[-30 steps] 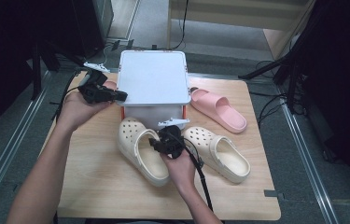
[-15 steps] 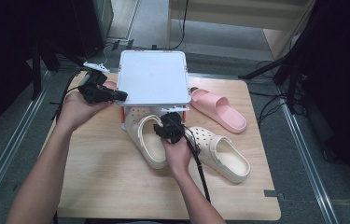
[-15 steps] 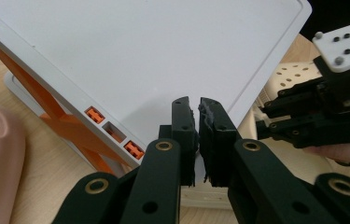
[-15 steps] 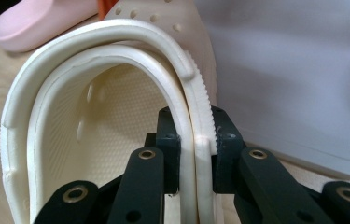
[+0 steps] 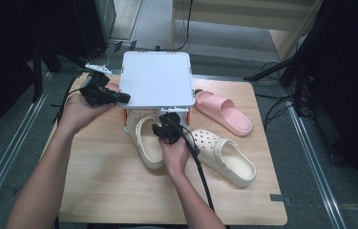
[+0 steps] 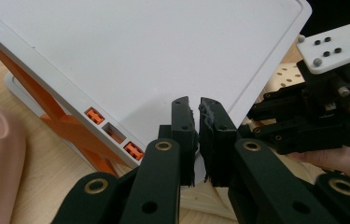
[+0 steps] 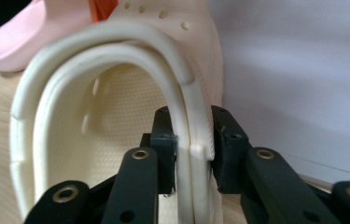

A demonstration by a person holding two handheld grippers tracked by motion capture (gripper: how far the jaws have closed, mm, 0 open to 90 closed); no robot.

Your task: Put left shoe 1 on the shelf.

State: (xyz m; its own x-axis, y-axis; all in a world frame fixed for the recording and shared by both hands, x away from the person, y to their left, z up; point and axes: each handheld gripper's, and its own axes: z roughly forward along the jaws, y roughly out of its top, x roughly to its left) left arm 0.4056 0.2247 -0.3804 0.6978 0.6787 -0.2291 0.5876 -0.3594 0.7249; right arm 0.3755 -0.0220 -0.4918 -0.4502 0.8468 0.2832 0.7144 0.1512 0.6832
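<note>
Since a second ago, the right gripper [image 5: 165, 125] has pushed the cream clog [image 5: 149, 143] up the table, so its toe now sits under the white lid [image 5: 156, 78] of the box. Both gripper and shoe used to be nearer the person. The right gripper's jaws have just been opening a little. In the right gripper view the clog's side wall and heel strap [image 7: 192, 126] are between the jaws. The left pad touches the wall, and a thin gap shows at the right pad, so the hold looks loose.

Just right of it lies the second cream clog [image 5: 224, 155], flat on the wooden table [image 5: 95, 186], in the same spot as before.

Farther back, the left gripper [image 5: 119, 97] has stayed put. Its jaws are almost closed, pinching the thin edge of the white lid and holding it lifted and tilted. Orange box frame [image 6: 65, 119] shows under the lid.

Farthest right, a pink slipper [image 5: 224, 112] lies beside the box.
</note>
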